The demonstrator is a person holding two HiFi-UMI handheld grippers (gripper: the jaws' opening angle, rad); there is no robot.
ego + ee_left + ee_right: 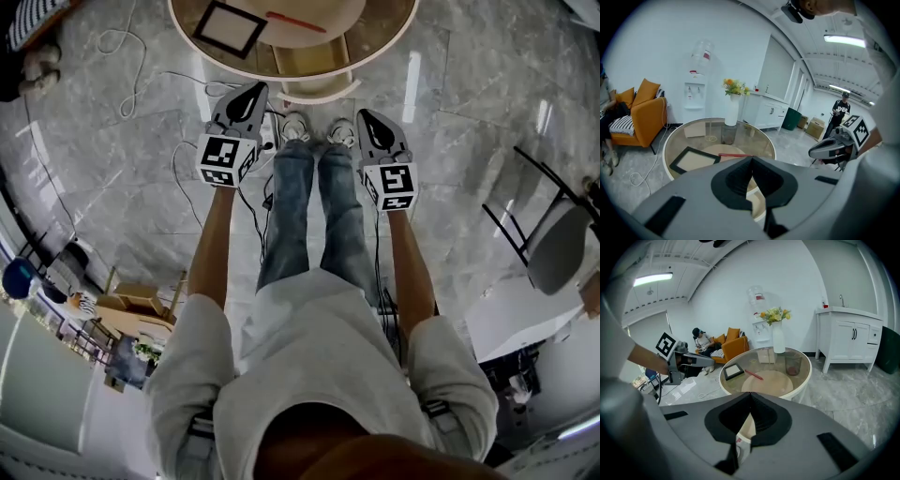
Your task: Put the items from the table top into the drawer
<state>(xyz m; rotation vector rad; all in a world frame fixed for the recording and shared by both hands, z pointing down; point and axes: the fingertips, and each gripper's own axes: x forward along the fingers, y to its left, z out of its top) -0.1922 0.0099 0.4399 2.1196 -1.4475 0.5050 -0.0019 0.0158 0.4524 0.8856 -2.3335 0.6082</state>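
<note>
A round glass-topped table (394,37) stands just ahead of the person's feet. On it lie a black-framed tablet (229,28) and a red pen (295,21). The left gripper view also shows the tablet (691,159), the pen (733,154), a white vase of flowers (731,110) and a glass tumbler (728,133). A light wooden drawer (314,64) shows under the glass at the near edge. My left gripper (253,91) and right gripper (366,116) hang side by side short of the table, both shut and empty, touching nothing.
Cables (131,56) trail over the marble floor to the left of the table. A black-framed chair (553,234) stands at the right. An orange sofa (644,115), a water dispenser (696,91) and white cabinets (848,341) line the walls. A person (841,112) stands far off.
</note>
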